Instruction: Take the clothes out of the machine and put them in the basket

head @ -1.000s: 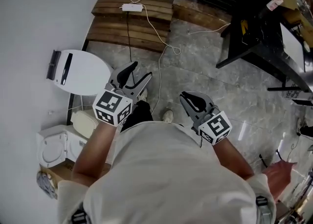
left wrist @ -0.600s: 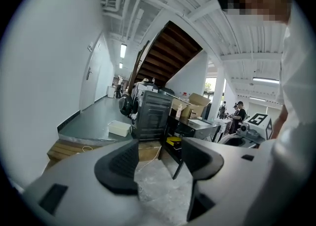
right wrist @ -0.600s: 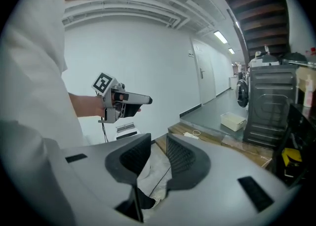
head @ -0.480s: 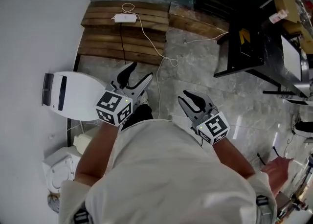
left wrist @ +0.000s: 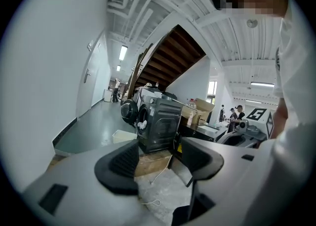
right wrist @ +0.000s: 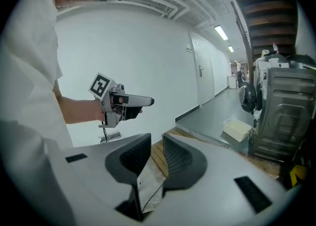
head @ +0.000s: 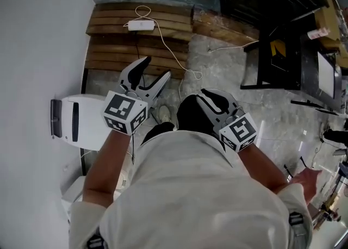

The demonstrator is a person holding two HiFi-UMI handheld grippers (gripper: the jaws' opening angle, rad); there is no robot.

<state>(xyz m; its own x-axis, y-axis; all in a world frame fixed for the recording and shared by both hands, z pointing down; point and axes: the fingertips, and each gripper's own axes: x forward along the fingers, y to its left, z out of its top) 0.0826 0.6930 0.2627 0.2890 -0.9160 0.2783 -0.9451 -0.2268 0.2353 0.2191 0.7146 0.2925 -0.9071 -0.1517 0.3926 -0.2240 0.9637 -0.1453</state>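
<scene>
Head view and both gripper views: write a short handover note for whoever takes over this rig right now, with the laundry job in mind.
The left gripper: jaws apart, nothing between them.
The right gripper: jaws nearly together with a narrow gap, empty.
The dark washing machine stands ahead across the floor, touched by neither gripper. Something white shows at its front, perhaps clothes.
The white tub, likely the basket, sits on the floor beside the machine and looks empty in the head view.
Done: nothing yet.
Left: reach the machine, pull the clothes out, put them in the tub.
</scene>
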